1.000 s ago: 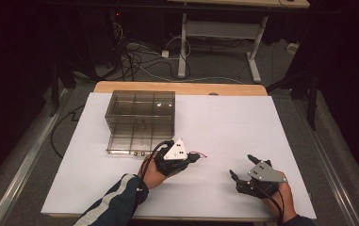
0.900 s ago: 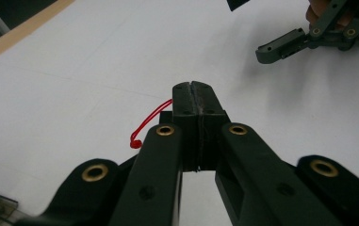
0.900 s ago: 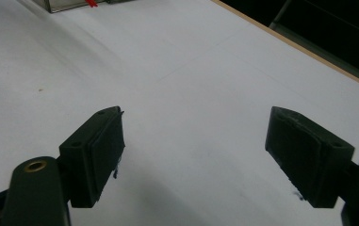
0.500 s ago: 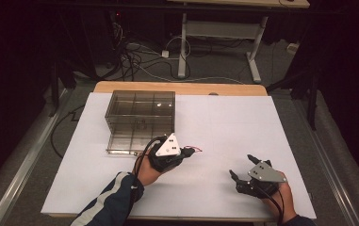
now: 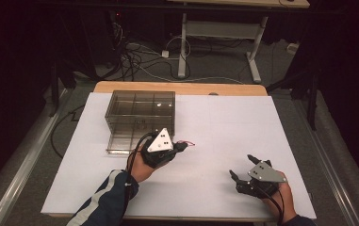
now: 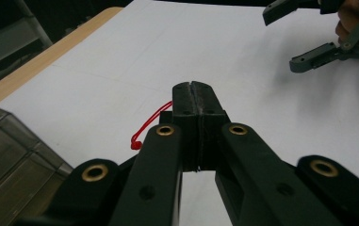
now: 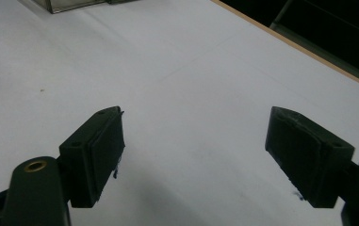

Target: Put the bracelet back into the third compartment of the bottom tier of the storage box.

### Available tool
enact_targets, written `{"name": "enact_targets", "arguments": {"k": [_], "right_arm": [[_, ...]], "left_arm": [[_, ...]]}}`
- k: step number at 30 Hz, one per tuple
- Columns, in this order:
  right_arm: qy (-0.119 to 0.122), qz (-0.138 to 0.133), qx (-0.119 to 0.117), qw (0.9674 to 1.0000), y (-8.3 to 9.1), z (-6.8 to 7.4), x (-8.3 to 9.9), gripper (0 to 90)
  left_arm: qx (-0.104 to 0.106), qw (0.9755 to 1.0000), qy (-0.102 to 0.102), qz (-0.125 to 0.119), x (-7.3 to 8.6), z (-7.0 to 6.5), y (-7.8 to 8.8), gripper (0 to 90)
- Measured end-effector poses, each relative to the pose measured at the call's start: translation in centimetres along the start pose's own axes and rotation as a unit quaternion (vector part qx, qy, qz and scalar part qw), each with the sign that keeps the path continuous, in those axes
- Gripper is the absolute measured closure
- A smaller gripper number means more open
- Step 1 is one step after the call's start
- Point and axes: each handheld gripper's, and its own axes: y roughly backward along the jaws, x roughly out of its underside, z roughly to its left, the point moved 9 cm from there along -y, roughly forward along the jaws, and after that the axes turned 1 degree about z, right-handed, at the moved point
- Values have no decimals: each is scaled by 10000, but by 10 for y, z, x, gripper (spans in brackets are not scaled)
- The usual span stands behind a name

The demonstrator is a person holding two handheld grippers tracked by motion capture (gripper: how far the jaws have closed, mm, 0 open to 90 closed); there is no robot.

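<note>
My left gripper (image 5: 182, 146) is held just in front of a clear plastic compartment box (image 5: 139, 113), pointing right. In the left gripper view its jaws (image 6: 196, 89) are pressed together, and a thin red cord loop (image 6: 146, 127) comes out from under them on the left. That cord (image 5: 190, 143) also pokes past the tip in the high view. What the cord is tied to is hidden. My right gripper (image 5: 241, 165) rests near the table's front right, open and holding nothing, its pads (image 7: 97, 155) wide apart over bare white surface.
The white table sheet (image 5: 224, 122) spreads between the two hands. A wooden table edge (image 5: 182, 87) runs along the back. The box's corner (image 6: 7, 150) sits close to my left gripper. The right gripper (image 6: 281, 40) lies ahead of the left one. Cables and a desk frame (image 5: 215, 33) lie on the floor beyond.
My left hand has drifted a little left and away from me, toward the box, jaws still shut with the red cord. The right hand has stayed put.
</note>
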Motion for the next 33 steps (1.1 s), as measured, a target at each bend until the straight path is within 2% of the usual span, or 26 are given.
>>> {"name": "enact_targets", "arguments": {"k": [4,17,24,33], "right_arm": [[-14,-4,17,10000,0,0,0,208],[-16,-8,16,10000,1,0,-1,208],[13,5,11,10000,0,0,0,208],[24,5,13,10000,0,1,0,208]], "left_arm": [[-163,9998,79,50,6,13,7,875],[-479,9981,349,169,27,38,27,875],[-526,9972,466,244,35,47,27,875],[-571,9956,524,530,51,55,19,874]]}}
